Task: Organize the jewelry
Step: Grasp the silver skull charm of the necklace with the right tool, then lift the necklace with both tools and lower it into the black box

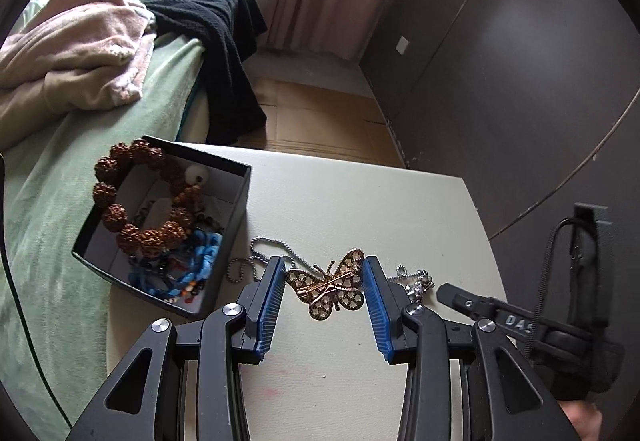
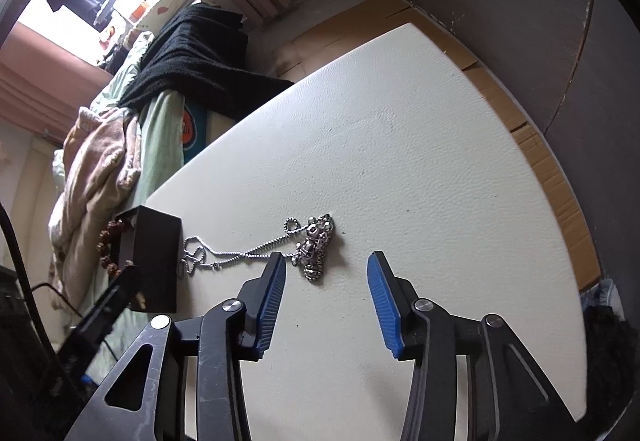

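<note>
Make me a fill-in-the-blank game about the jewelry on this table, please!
1. The gold brooch between the left gripper's pads is shaped like a ____.
2. The big brown bead bracelet lies in a black ____.
3. The pads on the right gripper are colored ____.
4. The silver chain lies on the white ____.

Missing words: butterfly; box; blue; table
</note>
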`<move>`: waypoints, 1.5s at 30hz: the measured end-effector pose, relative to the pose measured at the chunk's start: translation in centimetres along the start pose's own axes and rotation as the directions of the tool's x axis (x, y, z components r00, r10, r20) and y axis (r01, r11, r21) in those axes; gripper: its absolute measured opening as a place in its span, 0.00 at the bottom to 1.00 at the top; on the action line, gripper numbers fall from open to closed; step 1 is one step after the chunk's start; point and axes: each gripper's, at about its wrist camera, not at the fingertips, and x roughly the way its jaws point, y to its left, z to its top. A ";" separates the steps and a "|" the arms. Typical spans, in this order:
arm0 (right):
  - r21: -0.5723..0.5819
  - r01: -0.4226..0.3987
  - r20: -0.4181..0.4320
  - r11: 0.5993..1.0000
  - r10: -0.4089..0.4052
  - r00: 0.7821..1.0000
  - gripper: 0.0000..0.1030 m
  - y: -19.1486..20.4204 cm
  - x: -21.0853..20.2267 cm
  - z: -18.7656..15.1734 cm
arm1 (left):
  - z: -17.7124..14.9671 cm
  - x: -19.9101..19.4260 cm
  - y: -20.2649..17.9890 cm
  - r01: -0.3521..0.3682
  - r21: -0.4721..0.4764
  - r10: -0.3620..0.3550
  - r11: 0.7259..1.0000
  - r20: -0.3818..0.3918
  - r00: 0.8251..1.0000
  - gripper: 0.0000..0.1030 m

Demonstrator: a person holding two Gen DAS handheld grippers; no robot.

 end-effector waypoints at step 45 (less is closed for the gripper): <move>-0.284 0.099 0.324 0.954 -0.002 0.946 0.15 10.4 -7.6 -0.4 | 2.3 -6.4 12.3 0.062 -0.286 -0.039 0.956 0.085 0.996 0.63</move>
